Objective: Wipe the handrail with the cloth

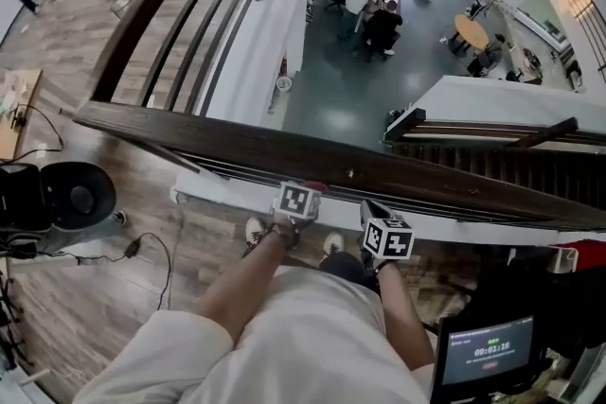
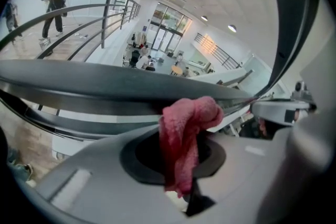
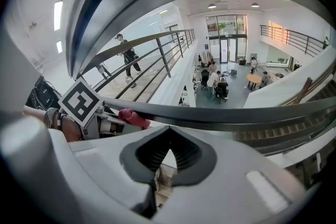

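Cloth [image 2: 185, 136]: red, fuzzy, bunched | left fingers [image 2: 100, 181] clamped on it | right fingers [image 3: 262, 181] together

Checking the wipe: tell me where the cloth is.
In the head view's centre, the cloth is clamped in the left hand-held gripper at the handrail, near side.

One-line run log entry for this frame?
left gripper: jaws shut on red terry cloth, cloth at dark wooden handrail | right gripper: jaws shut, empty, just short of handrail
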Tool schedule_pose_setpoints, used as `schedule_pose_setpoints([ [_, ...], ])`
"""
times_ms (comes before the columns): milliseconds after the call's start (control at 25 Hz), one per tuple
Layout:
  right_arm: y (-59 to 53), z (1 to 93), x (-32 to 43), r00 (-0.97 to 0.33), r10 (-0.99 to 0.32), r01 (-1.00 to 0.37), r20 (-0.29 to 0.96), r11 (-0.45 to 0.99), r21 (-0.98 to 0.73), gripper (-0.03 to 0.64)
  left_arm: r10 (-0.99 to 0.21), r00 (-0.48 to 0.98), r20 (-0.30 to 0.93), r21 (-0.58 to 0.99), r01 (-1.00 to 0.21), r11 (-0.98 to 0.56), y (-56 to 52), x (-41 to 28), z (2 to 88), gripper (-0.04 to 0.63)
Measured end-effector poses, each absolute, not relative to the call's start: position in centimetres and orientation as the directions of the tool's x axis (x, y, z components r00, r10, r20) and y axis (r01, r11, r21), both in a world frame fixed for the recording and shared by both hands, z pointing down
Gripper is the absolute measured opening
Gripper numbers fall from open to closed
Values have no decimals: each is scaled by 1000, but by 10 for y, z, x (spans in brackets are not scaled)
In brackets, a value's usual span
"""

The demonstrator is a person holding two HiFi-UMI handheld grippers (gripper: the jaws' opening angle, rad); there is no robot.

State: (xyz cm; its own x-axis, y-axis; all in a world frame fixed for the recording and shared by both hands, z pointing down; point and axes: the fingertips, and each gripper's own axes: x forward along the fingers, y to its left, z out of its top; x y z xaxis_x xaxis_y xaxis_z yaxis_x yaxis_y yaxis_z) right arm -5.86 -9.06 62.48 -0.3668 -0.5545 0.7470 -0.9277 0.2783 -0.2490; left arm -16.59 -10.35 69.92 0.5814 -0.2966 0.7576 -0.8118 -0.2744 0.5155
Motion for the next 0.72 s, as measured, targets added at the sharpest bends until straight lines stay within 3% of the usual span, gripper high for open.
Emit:
schedule_pose_setpoints([
  [240, -98, 621, -89, -388, -554, -919, 737, 294, -263, 3, -386, 480, 788, 407, -876, -260, -121, -226, 704, 80],
  [400, -100, 618, -113, -406, -552, -912, 729, 303, -278, 3, -314, 497, 809, 444, -866, -229, -102, -248, 703, 80],
  [520, -102, 620, -128, -413, -547, -909, 728, 303, -287, 3, -379, 467, 799, 400, -883, -245, -118, -270, 699, 80],
  [720, -104, 621, -148, -417, -544, -907, 729, 304, -292, 3, -384, 480, 789, 426, -877, -222, -121, -292, 696, 81],
])
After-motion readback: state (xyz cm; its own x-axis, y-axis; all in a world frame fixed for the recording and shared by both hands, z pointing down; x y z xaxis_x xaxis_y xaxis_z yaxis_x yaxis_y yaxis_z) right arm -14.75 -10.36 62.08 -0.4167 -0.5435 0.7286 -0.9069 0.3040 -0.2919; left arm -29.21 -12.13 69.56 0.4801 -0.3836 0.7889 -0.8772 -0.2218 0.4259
